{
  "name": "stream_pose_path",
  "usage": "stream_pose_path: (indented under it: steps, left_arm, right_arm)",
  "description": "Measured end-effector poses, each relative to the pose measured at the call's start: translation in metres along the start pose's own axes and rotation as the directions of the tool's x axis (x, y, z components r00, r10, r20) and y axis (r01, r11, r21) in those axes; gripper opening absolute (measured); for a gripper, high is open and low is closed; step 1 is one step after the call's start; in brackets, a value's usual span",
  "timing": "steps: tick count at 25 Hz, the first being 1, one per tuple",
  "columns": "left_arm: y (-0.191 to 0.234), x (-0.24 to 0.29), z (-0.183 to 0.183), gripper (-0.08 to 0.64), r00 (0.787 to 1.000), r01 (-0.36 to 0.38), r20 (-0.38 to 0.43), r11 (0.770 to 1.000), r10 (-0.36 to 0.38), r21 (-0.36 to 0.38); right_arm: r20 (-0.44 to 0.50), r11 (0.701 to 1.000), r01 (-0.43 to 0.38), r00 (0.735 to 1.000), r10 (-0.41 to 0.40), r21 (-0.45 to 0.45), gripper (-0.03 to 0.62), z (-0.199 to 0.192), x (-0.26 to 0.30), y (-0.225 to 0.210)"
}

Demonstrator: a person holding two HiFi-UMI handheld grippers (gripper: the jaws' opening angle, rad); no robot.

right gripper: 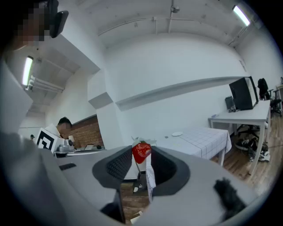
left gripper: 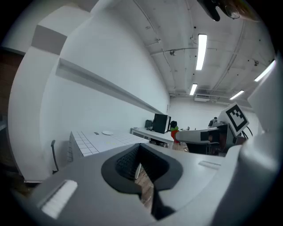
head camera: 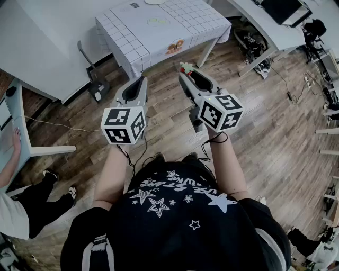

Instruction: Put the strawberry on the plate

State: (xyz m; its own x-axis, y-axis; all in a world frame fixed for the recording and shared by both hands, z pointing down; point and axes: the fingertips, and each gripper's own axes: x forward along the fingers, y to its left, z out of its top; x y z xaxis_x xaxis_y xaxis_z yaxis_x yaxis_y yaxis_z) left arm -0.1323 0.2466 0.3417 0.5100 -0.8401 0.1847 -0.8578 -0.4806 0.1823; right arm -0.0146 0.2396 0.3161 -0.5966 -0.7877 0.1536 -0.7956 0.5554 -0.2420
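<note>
My right gripper point(head camera: 186, 72) is shut on a red strawberry point(head camera: 186, 68) with a green top, held in the air over the wooden floor. In the right gripper view the strawberry point(right gripper: 141, 152) sits pinched between the jaw tips. A white plate point(head camera: 154, 1) lies at the far end of a table under a white checked cloth point(head camera: 159, 33), well ahead of both grippers. The plate point(right gripper: 177, 133) also shows small in the right gripper view. My left gripper point(head camera: 141, 80) hangs beside the right one, shut and holding nothing. From the left gripper view the strawberry point(left gripper: 175, 130) appears to the right.
An orange item point(head camera: 175, 47) lies near the table's front edge. A black tool point(head camera: 97, 84) leans by the white wall at left. A seated person point(head camera: 18, 209) is at a desk on the left. Desks, shoes and cables point(head camera: 257, 50) stand on the right.
</note>
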Motion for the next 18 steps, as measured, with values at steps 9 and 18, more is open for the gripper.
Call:
stream_pose_path:
  steps: [9, 18]
  left_arm:
    - [0.006, -0.015, 0.003, 0.009, 1.000, -0.029, 0.006, 0.999, 0.030, -0.014]
    - [-0.052, -0.031, -0.010, 0.009, 0.999, -0.031, -0.006, 1.000, 0.031, -0.002]
  right_arm:
    - [-0.044, 1.000, 0.020, 0.999, -0.020, 0.018, 0.143, -0.009, -0.005, 0.003]
    - [-0.062, 1.000, -0.011, 0.998, 0.010, -0.011, 0.143, -0.016, -0.053, -0.001]
